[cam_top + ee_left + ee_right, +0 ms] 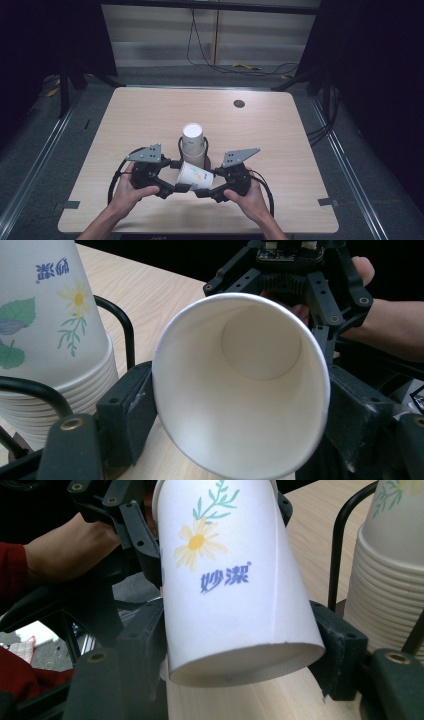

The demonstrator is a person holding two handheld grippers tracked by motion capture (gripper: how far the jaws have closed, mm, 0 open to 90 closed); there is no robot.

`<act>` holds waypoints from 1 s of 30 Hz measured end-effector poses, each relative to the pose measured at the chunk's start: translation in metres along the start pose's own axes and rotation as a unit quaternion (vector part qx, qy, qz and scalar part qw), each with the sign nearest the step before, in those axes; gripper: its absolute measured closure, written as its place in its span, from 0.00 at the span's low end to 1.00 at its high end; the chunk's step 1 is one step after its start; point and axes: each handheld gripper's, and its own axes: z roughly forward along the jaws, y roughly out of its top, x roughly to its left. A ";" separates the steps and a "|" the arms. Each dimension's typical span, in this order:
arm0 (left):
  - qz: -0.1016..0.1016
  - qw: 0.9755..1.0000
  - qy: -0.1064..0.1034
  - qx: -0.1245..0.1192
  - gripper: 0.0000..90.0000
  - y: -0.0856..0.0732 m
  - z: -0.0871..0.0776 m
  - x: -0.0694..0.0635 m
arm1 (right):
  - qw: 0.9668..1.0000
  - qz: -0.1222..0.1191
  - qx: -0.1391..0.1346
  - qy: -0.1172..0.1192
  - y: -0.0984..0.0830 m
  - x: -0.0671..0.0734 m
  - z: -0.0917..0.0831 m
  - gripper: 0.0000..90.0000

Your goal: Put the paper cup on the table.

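A white paper cup point(196, 175) with a daisy print lies on its side just above the table, between my two grippers. My left gripper point(179, 188) is shut on its rim end, and its pads point(131, 410) press the open mouth point(240, 385) slightly oval. My right gripper point(204, 193) has its jaws on either side of the cup's base end point(240, 625). Its pads point(334, 645) stand close against the base without squeezing it, so I read it as open. Just behind stands a stack of the same cups point(193, 142), upside down in a black wire holder point(120, 322).
The stack of cups point(395, 570) and its wire loop point(345, 535) stand very near both grippers. A dark round grommet point(239, 103) sits at the table's far right. Bare wooden tabletop point(280, 130) stretches around. Cables lie on the floor beyond the table.
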 end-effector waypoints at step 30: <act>0.003 1.000 0.025 -0.009 0.29 0.000 -0.013 0.000 | 0.997 0.017 -0.018 -0.068 -0.006 -0.001 -0.013 0.15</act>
